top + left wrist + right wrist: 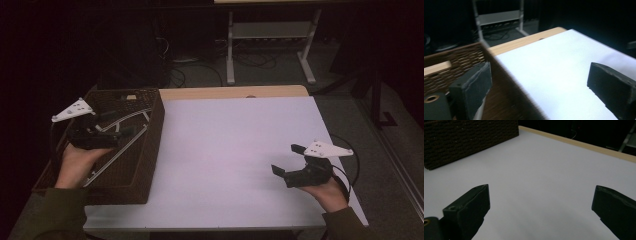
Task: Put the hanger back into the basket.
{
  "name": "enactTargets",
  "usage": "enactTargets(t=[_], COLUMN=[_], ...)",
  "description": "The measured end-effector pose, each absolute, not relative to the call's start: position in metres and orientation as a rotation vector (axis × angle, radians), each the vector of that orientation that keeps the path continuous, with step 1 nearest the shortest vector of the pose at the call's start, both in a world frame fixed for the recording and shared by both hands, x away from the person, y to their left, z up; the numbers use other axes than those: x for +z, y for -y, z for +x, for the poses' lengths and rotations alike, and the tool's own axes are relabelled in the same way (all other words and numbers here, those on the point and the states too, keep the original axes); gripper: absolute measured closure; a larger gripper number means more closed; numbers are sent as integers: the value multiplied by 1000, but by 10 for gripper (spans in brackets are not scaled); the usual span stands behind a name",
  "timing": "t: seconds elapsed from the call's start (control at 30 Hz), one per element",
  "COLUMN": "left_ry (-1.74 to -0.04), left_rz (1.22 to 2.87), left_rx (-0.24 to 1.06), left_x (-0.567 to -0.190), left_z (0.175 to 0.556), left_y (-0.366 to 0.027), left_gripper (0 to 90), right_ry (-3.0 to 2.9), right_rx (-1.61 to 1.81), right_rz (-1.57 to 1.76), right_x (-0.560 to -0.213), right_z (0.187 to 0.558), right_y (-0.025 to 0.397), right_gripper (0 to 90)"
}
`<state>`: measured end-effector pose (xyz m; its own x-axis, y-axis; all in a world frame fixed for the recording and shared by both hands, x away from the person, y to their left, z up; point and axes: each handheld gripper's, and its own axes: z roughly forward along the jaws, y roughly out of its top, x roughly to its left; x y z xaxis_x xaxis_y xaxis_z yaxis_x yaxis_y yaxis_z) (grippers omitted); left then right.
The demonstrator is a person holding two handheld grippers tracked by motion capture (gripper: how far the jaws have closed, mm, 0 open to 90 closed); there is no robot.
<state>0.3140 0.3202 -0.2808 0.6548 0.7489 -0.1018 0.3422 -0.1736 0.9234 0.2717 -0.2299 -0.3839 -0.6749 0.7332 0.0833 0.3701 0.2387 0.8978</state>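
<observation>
- The wicker basket (150, 145) sits at the left edge of the table (235, 150), dark brown and woven, its long side running away from the person.
- Inside the basket lie thin metal rods (127, 117), slanting across its floor; what they belong to is too dim to tell.
- The left gripper (117, 131) hangs over the basket's open top, held in the left hand (75, 162). Its jaws stand wide apart with nothing between them; in the left gripper view one jaw sits over the basket's rim (456, 56) and the other over the white tabletop (564, 65).
- The right gripper (287, 160) is well apart from the basket, near the table's right side, held in the right hand (327, 192). Its jaws are spread wide and empty over bare white surface (541, 177), with the basket's woven wall (466, 137) farther off.
</observation>
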Motion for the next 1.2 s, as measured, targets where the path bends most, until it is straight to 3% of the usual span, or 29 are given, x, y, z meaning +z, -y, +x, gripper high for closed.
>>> enactTargets(t=[0.47, 1.2], left_ry=[-730, -702], left_rz=[1736, 1727], left_rx=[390, 360], left_x=[-305, -328], left_z=[306, 300], left_y=[-266, -255], left_gripper=[15, 7], right_ry=[-2052, -1984], right_rx=[1549, 1647], right_rz=[961, 903], right_x=[-358, -341], right_z=[283, 295], right_y=[224, 212], right_gripper=[4, 4])
